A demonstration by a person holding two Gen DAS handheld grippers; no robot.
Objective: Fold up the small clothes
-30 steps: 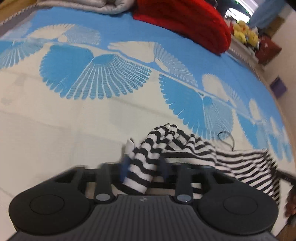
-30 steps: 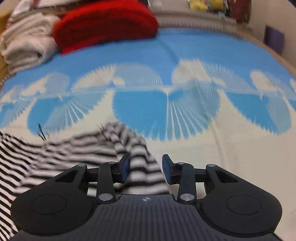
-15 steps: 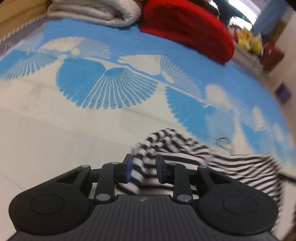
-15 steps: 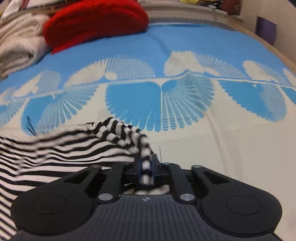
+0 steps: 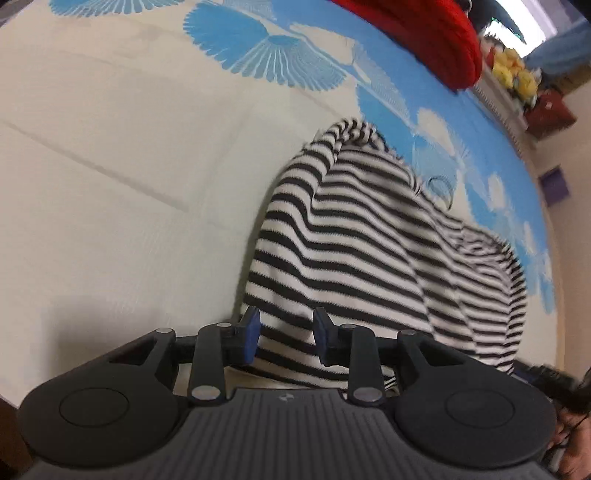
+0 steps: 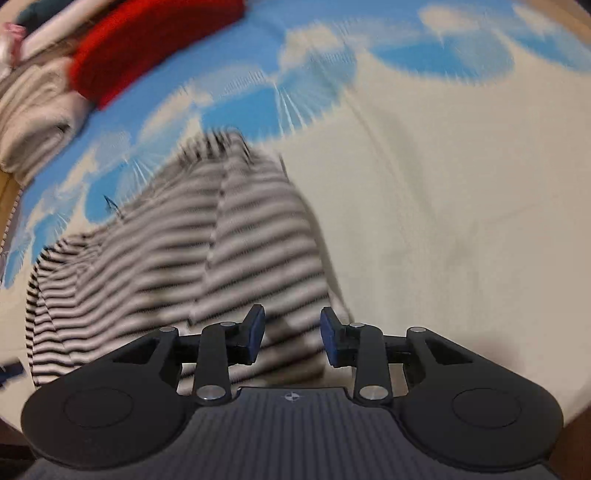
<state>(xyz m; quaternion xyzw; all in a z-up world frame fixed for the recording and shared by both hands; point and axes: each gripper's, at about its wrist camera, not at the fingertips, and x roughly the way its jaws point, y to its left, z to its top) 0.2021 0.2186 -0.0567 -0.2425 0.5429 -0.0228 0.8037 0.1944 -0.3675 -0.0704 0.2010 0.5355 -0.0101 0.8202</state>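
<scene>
- The left tool [image 5: 284, 332] is standing part-open, its jaws having just been widening; the striped top [image 5: 354, 251] is lying under and between the blue pads [image 5: 251, 328], but they are not pinching it.
- The right tool [image 6: 291, 332] is likewise gaping, jaws having just been spreading, with striped cloth showing in the gap and no pad pressing on it; this view is blurred.
- Both tools are pointing steeply down at the near edge of the top, left one over its left side, right one over its right side.
- The top is lying heaped and rumpled on the bed [image 5: 110, 184], on the cream part of the spread, its far end reaching toward the blue fan print.
- It is looking light, soft and limp, a thin knit: it will probably be sagging and creasing wherever it is not supported, and stretching if tugged.
- Best holds, I judge, are two matching corners or the hem, one per tool, pinching a single layer at the seam so the cloth is hanging flat.
- A red cushion [image 5: 424, 33] is lying well beyond, at the bed's far side.
</scene>
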